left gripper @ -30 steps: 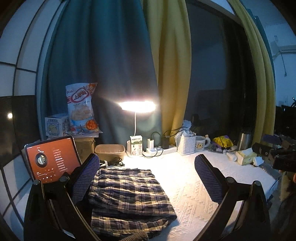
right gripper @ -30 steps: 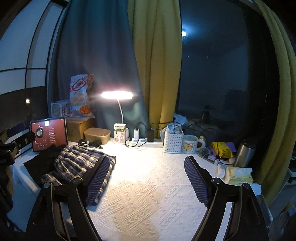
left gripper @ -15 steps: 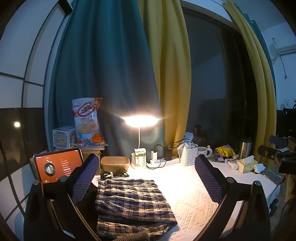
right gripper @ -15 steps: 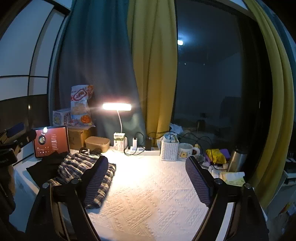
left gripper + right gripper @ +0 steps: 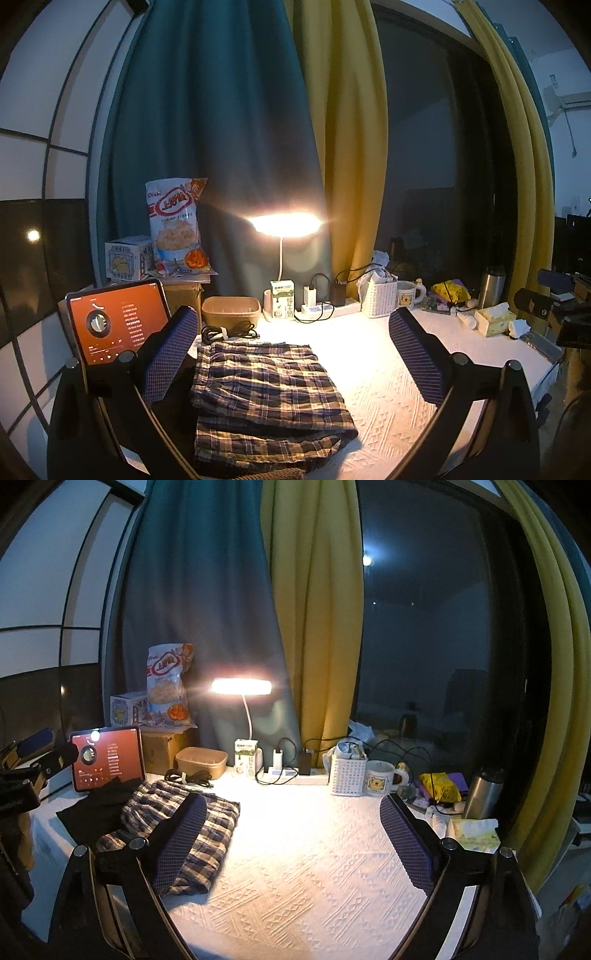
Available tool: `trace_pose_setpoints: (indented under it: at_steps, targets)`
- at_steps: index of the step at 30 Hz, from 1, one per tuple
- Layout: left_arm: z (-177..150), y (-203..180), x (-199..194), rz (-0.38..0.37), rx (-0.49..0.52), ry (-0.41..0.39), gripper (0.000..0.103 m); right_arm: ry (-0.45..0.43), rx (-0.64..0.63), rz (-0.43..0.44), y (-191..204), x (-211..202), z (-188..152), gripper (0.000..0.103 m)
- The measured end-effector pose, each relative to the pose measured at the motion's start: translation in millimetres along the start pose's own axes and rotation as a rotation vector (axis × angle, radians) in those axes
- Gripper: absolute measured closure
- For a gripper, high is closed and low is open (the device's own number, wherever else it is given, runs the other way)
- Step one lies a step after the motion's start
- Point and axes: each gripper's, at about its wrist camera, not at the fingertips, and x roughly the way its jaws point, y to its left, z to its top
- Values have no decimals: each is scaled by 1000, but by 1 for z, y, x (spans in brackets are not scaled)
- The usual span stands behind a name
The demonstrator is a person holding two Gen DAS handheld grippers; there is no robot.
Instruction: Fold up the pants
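The plaid pants (image 5: 266, 391) lie folded into a flat stack on the white textured tablecloth (image 5: 369, 369), partly over a black cloth (image 5: 92, 808). My left gripper (image 5: 291, 315) hovers above them, open wide, its blue pads clear of the fabric. My right gripper (image 5: 291, 801) hangs over bare tablecloth to the right of the pants (image 5: 221, 819). Its jaws are opening and nothing is between them. Its left finger (image 5: 181, 842) hides part of the stack. Each gripper shows at the edge of the other's view: the right gripper (image 5: 546, 302), the left gripper (image 5: 37, 764).
A lit tablet (image 5: 114, 325) stands at the left. Along the back are a snack bag (image 5: 173, 221), a beige tub (image 5: 231, 310), a black cable (image 5: 229, 330), a lamp (image 5: 282, 225), a power strip (image 5: 325, 308), a white basket (image 5: 376, 295) and a mug (image 5: 408, 293). A tissue box (image 5: 495, 321) and a steel flask (image 5: 491, 286) stand at the right.
The right gripper's fingers have spread a little wider. Both views have shifted slightly. The pants lie as they did.
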Motion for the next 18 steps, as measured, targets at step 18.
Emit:
trace_pose_setpoints:
  at_steps: [18]
  targets:
    - [0, 4, 0, 5, -5, 3, 1, 5, 8, -3, -3, 3, -3, 7]
